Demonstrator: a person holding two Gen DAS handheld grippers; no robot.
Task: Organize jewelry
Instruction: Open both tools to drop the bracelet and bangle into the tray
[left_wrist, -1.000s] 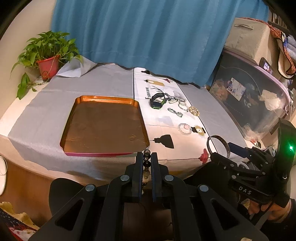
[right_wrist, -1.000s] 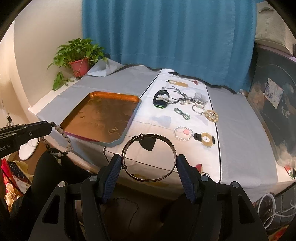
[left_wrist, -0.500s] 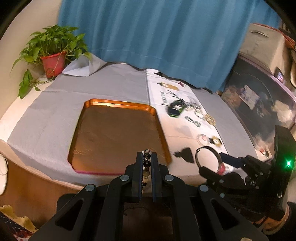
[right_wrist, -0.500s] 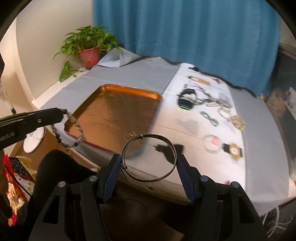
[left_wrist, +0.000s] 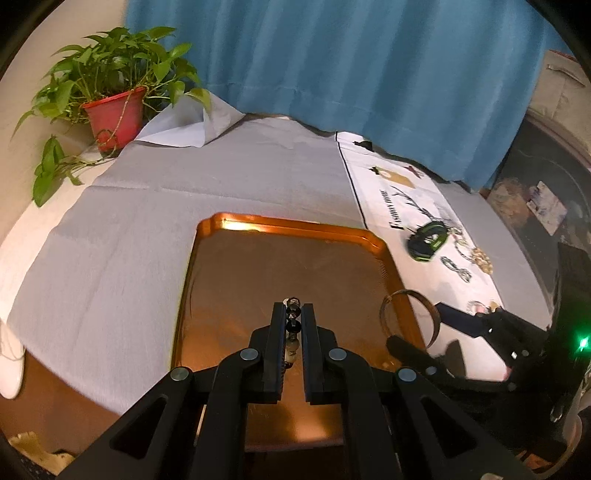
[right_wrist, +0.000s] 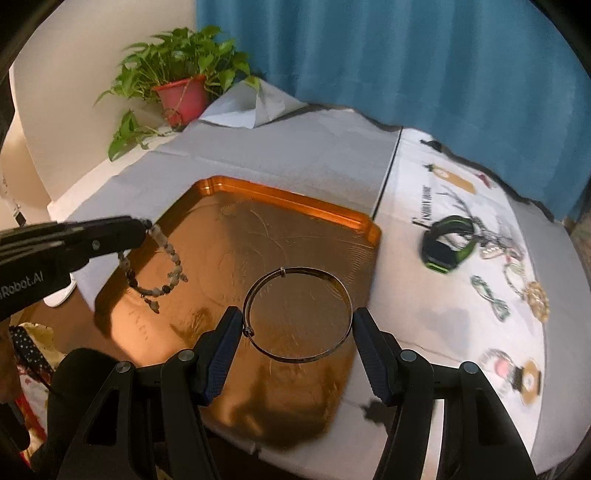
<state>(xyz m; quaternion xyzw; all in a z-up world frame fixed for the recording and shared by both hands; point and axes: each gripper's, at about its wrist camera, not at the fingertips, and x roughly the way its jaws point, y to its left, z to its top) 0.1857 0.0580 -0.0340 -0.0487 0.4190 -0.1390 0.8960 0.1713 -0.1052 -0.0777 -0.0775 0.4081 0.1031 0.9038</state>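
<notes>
My left gripper (left_wrist: 293, 314) is shut on a beaded bracelet (left_wrist: 293, 307) and hovers over the near part of the copper-orange tray (left_wrist: 295, 223). From the right wrist view the same bracelet (right_wrist: 159, 275) dangles in a loop from the left gripper (right_wrist: 142, 225) above the tray's left side. My right gripper (right_wrist: 297, 321) is shut on a thin metal bangle (right_wrist: 314, 271), held flat between the blue pads (right_wrist: 225, 332) over the tray (right_wrist: 295, 195). In the left wrist view the bangle (left_wrist: 384, 317) hangs over the tray's right rim.
On the white printed cloth (right_wrist: 406, 295) right of the tray lie a black-and-green watch (right_wrist: 447, 243) and several bracelets (right_wrist: 487, 295). Grey cloth (left_wrist: 110, 258) covers the table. A potted plant (left_wrist: 114, 110) stands at the far left corner before a blue curtain (left_wrist: 332, 55).
Both grippers have moved forward and down from in front of the table edge to above the tray. Each keeps hold of its piece.
</notes>
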